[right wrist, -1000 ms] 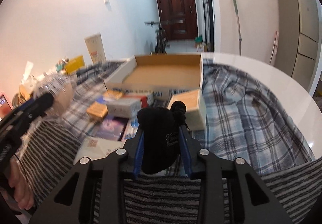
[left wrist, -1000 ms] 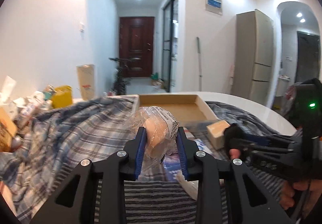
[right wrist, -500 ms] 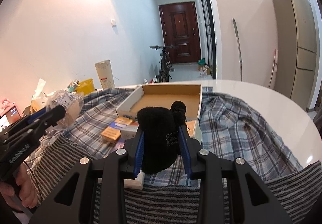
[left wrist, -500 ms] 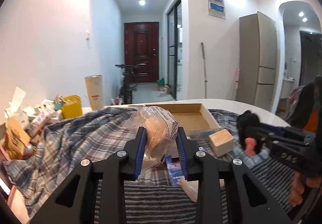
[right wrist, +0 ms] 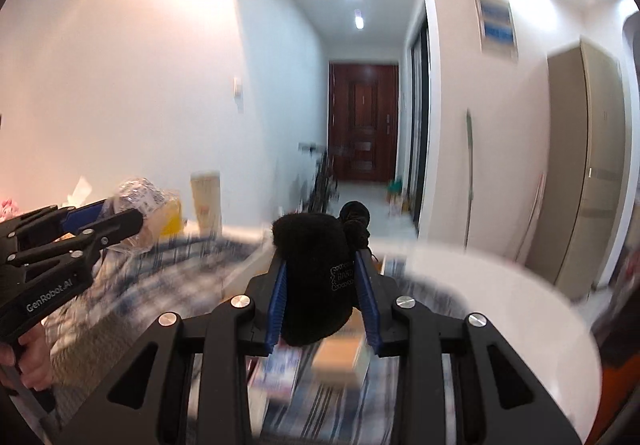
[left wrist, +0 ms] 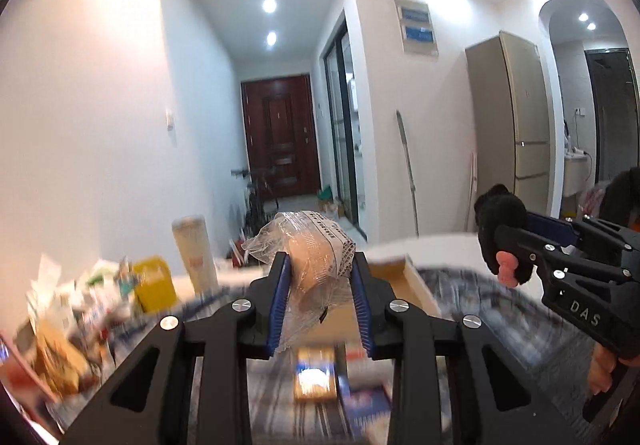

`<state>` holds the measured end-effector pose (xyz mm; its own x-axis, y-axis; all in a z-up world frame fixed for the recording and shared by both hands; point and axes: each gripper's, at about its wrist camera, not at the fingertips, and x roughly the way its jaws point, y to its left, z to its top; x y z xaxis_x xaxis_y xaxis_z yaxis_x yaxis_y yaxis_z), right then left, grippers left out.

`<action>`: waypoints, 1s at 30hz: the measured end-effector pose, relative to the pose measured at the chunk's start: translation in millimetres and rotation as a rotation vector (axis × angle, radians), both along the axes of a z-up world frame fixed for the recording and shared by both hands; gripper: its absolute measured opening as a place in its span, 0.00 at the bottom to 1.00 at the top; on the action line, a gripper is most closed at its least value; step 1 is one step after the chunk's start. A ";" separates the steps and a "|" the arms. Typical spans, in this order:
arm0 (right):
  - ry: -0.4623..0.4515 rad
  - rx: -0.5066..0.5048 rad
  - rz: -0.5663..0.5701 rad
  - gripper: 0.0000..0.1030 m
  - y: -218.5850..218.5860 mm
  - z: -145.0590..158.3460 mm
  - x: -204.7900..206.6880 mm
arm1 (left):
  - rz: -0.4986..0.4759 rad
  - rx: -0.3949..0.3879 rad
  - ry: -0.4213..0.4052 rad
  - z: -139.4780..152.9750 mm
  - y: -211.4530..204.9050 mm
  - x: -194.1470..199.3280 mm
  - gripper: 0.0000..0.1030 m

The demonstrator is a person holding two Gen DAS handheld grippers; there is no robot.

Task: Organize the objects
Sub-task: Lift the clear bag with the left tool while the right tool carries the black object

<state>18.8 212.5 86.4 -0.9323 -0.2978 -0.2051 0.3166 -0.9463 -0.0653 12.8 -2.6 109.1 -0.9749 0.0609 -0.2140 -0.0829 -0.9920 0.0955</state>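
A white table [right wrist: 500,309] draped in plaid cloth [right wrist: 188,257] faces a hallway with a dark door [left wrist: 276,133] at 12 o'clock. The left gripper [left wrist: 320,281] pinches a plastic-wrapped bundle [left wrist: 308,245]; the right gripper [right wrist: 322,285] pinches a black pouch [right wrist: 312,277]. A cardboard tray [left wrist: 404,277] lies beyond, blurred boxes below.

A see-through plastic bag [left wrist: 308,257] with a pale roll inside and a white label with black print is up in the air, squeezed on both sides; a soft black pouch [right wrist: 316,277] with white letters and a knotted cord on top is also up, standing, squeezed on both sides.
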 end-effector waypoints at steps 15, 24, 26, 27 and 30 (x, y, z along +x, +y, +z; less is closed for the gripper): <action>0.111 -0.104 -0.010 0.31 -17.0 53.9 -60.0 | -0.093 0.112 0.011 37.1 6.1 -71.9 0.31; 0.052 -0.105 -0.025 0.31 -11.4 31.8 -89.1 | -0.123 0.113 -0.124 3.9 11.4 -119.9 0.31; 0.021 -0.106 -0.029 0.31 -9.1 22.5 -98.9 | -0.107 0.115 -0.171 -7.9 10.0 -137.1 0.31; 0.007 -0.104 -0.032 0.31 -7.5 18.6 -103.3 | -0.098 0.111 -0.187 -13.4 9.5 -142.5 0.31; -0.037 -0.088 -0.040 0.31 -4.9 4.6 -115.4 | -0.061 0.073 -0.231 -31.1 9.7 -159.8 0.31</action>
